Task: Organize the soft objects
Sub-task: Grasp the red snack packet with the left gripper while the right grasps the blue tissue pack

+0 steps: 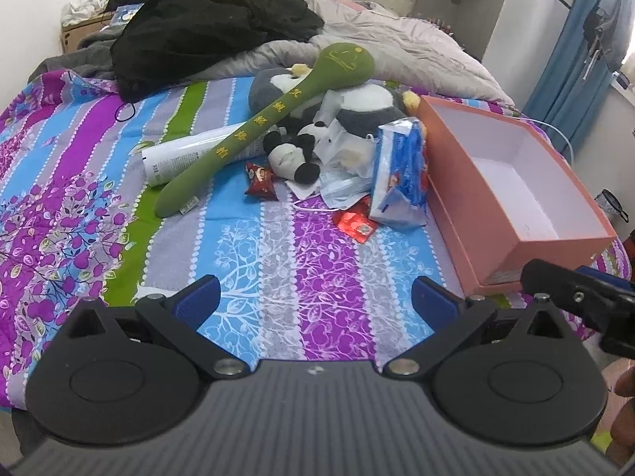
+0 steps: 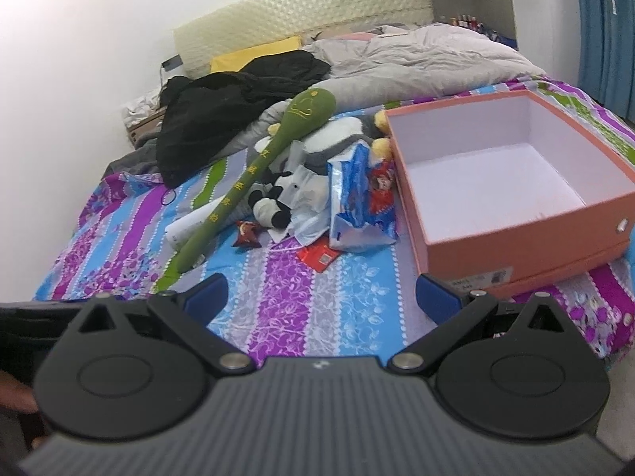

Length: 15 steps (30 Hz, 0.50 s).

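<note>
We hold our left gripper (image 1: 315, 297) and right gripper (image 2: 321, 295) wide apart, empty, near the orange box (image 2: 528, 234); the plush pile (image 1: 317, 135) lies farther off.

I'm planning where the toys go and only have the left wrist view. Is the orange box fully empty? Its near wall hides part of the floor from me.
Observer: Yes. The right wrist view looks down into the box, and its whole white floor is bare.
Operator: Are the right tongs open? I see only their side.
Observer: Open, blue pads wide apart, holding nothing, above the bedsheet.
Operator: Anything on the box's near end?
Observer: A small round metal eyelet close to its right corner.
</note>
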{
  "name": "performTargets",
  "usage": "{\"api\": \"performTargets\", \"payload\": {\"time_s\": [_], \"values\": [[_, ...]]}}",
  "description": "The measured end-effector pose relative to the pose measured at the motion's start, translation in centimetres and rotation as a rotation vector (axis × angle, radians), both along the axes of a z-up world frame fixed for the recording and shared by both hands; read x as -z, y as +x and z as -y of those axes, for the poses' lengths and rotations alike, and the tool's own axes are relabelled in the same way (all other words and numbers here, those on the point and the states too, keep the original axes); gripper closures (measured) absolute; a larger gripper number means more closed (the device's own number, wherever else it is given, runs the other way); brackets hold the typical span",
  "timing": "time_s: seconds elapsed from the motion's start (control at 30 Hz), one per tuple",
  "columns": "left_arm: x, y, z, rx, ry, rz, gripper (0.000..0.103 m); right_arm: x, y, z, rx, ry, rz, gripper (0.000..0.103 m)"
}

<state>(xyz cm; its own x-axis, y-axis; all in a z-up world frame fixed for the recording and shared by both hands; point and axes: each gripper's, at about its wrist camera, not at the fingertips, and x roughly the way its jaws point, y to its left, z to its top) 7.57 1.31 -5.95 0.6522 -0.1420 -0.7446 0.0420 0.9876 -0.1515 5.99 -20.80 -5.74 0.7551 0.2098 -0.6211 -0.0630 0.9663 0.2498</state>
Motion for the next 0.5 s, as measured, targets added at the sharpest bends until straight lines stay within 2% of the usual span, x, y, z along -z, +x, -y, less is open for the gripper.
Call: {"api": "performTargets", "payload": {"time_s": [0.13, 0.2, 0.5], "values": [[1.0, 2.0, -0.5, -0.009, 0.003, -0.009, 0.001, 0.3, 1.4, -1.0, -0.038, -0.007, 0.007, 0.009], [1.5, 3.2, -0.8, -0.016, -0.002, -0.013, 0.004, 0.7, 2.3, -1.7, -0.058, -0.027, -0.002, 0.026], [4.8, 9.0, -2.6, -0.033, -0.029, -0.062, 0.018, 3.1, 7.6, -4.0, -0.077, -0.085, -0.028, 0.032]]}}
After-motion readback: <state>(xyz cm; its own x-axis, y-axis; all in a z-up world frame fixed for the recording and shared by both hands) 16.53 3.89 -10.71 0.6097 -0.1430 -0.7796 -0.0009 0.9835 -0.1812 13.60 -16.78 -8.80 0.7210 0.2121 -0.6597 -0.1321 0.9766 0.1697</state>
